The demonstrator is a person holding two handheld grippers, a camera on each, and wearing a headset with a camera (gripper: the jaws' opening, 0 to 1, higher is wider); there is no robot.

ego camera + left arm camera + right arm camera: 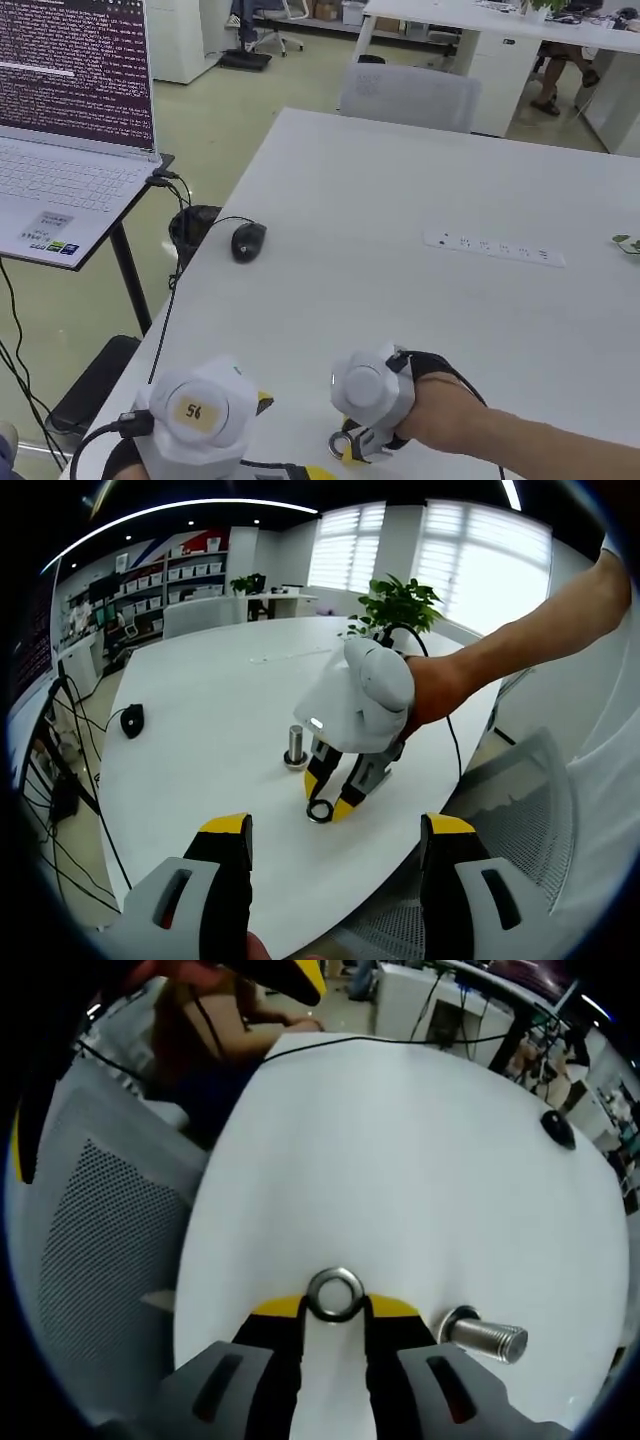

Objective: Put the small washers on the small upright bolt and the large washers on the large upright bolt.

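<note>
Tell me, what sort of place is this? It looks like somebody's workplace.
Most likely an open-plan office or lab. A laptop full of text stands beside a big white table. A grey office chair and more desks lie beyond, and shelves of storage bins line a wall.

Open-plan office, white worktop [420, 200], laptop [70, 150] on stand, mouse [248, 241], power strip [494, 248], swivel chairs, storage shelves [190, 575]
</note>
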